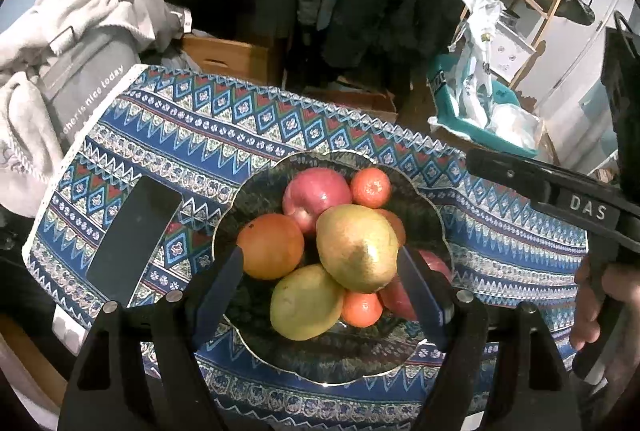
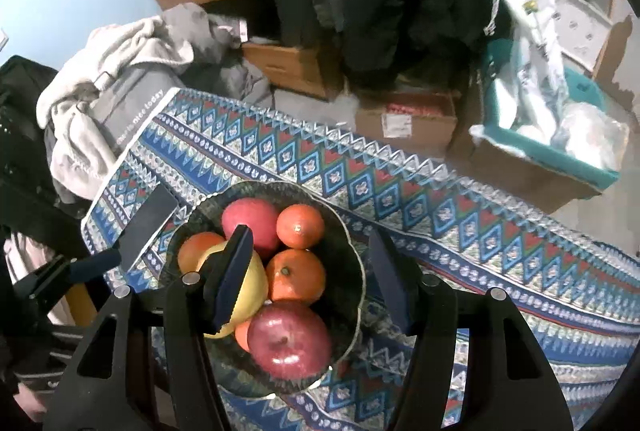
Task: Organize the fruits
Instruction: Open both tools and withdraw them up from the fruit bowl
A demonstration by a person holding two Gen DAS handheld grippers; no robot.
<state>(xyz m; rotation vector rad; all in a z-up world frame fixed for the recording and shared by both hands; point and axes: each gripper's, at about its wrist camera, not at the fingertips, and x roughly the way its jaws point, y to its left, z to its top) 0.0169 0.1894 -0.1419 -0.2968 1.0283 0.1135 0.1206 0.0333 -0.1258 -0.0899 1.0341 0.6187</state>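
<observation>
A big cloth [image 1: 360, 135] with blue, red and white zigzag patterns covers the table. It fills most of both views.

On the cloth sits a dark glass bowl [image 1: 256, 199] with a wavy rim. All the fruit is piled inside it.

A flat black phone [image 1: 134, 239] lies on the cloth just beside the bowl, on the left.

The left gripper [image 1: 320, 291] hangs above the near side of the bowl. Its two fingers are spread apart, and nothing is between them. They touch no fruit.

The right gripper [image 2: 312, 283] hangs above the bowl too. Its fingers are spread apart and pinch nothing. The fruit lies below them.

A yellow-green mango [image 1: 358, 247] lies on top of the pile. A second mango [image 1: 306, 301] rests below it, close to the near rim. In the right wrist view a mango is partly hidden behind the left finger of the right gripper.

A red apple [image 1: 316, 193] sits at the far side of the bowl. Another red apple [image 2: 290, 339] sits at the near right side.

A large orange [image 1: 272, 245] rests at the left side, touching the top mango.

A small tangerine [image 1: 370, 187] sits beside the far apple. Another tangerine [image 1: 362, 307] peeks out low down, between the second mango and the near apple.

A hand [image 1: 592, 307] shows at the right edge of the left wrist view, holding the other tool.
</observation>
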